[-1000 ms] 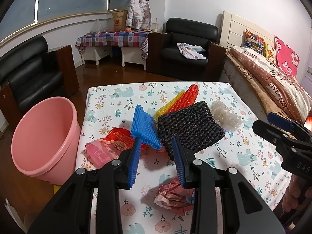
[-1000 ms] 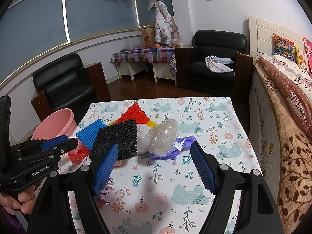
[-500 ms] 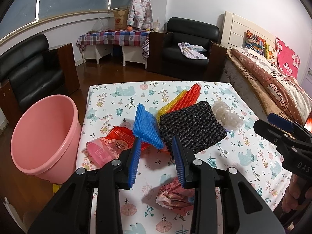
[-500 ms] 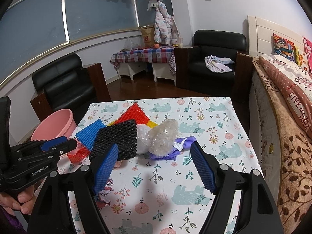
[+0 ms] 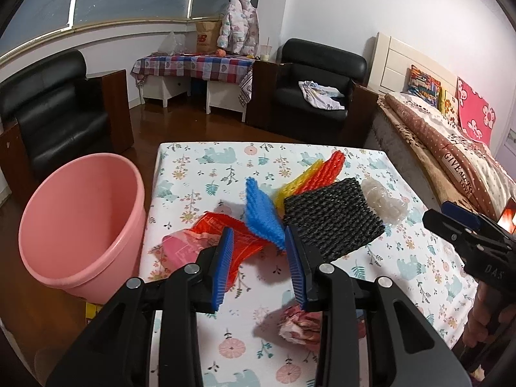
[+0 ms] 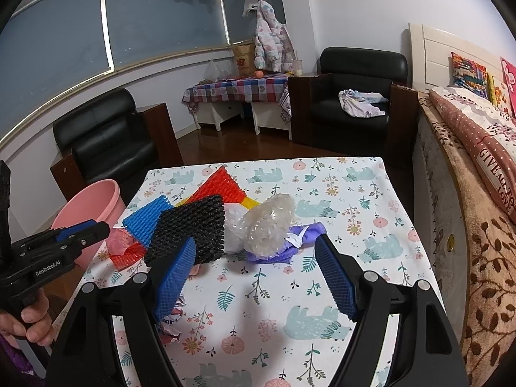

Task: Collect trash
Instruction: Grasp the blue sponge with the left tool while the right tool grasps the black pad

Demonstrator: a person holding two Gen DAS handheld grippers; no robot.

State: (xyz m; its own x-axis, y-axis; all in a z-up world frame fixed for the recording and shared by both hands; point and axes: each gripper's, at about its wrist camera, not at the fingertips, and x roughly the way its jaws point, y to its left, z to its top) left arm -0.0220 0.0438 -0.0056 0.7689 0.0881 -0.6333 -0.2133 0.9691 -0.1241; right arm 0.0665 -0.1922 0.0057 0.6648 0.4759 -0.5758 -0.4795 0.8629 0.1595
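Observation:
Trash lies in a heap on the floral table [image 5: 200, 174]: a blue foam net [image 5: 262, 213], a black foam net [image 5: 332, 219], yellow and red nets [image 5: 309, 177], a red plastic wrapper [image 5: 219, 235], a clear plastic wad [image 6: 271, 225] on a purple bag [image 6: 290, 245], and a crumpled pink paper ball [image 5: 300, 325]. My left gripper [image 5: 259, 267] hovers open just short of the wrapper and the blue net, holding nothing. My right gripper [image 6: 254, 280] stands wide open in front of the clear wad, also with nothing in it.
A pink bucket [image 5: 80, 225] stands on the floor against the table's left edge. A bed [image 6: 477, 193] runs along the right side. Black armchairs [image 6: 358, 96] and a checked side table [image 6: 238, 90] stand beyond. A hand [image 6: 32, 319] grips the left tool.
The left wrist view has drifted slightly, so the trash sits a little further right in it. Both grippers keep the same opening and nothing was picked up.

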